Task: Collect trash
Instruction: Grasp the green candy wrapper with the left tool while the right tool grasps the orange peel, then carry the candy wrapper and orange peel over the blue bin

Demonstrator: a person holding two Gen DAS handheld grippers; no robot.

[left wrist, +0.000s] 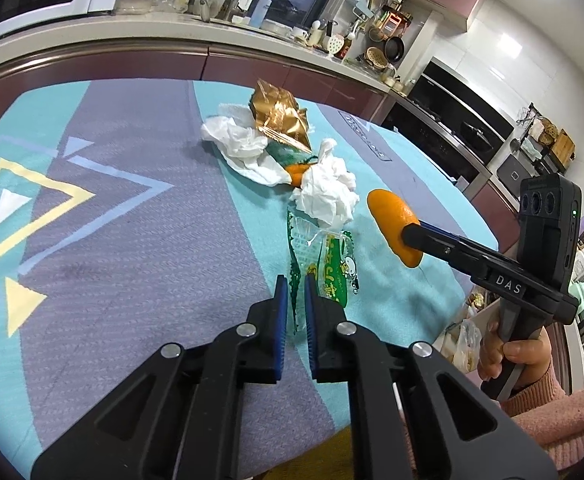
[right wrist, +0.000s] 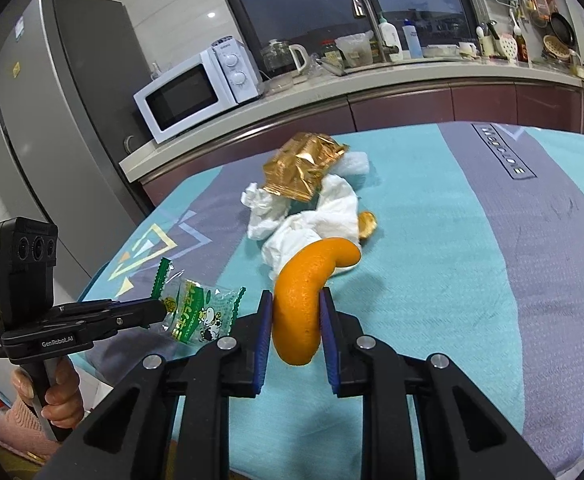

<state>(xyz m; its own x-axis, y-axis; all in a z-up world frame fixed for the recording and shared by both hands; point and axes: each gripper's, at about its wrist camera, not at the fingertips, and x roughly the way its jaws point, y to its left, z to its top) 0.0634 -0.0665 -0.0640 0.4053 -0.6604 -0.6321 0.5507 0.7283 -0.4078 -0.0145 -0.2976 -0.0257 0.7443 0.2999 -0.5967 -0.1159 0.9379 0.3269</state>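
1. Readable writing: "DAS" on the right gripper [left wrist: 406, 236] body, "GenRobot.AI" on the left gripper [right wrist: 163, 312] body. Cloth lettering is too distorted to read.
2. Left gripper jaws almost closed, pinching the edge of a clear plastic candy wrapper with green print and a cartoon cow [left wrist: 330, 270]; the wrapper is lifted at the near edge of the teal-and-grey patterned tablecloth [left wrist: 140, 240].
3. Right gripper jaws narrow, clamped on a curved orange peel piece [right wrist: 304, 300], held above the cloth.
4. Still on the cloth, mid-table: crumpled white tissues [left wrist: 328, 192], gold foil bag [left wrist: 280, 116], small orange peel scrap [right wrist: 367, 226].
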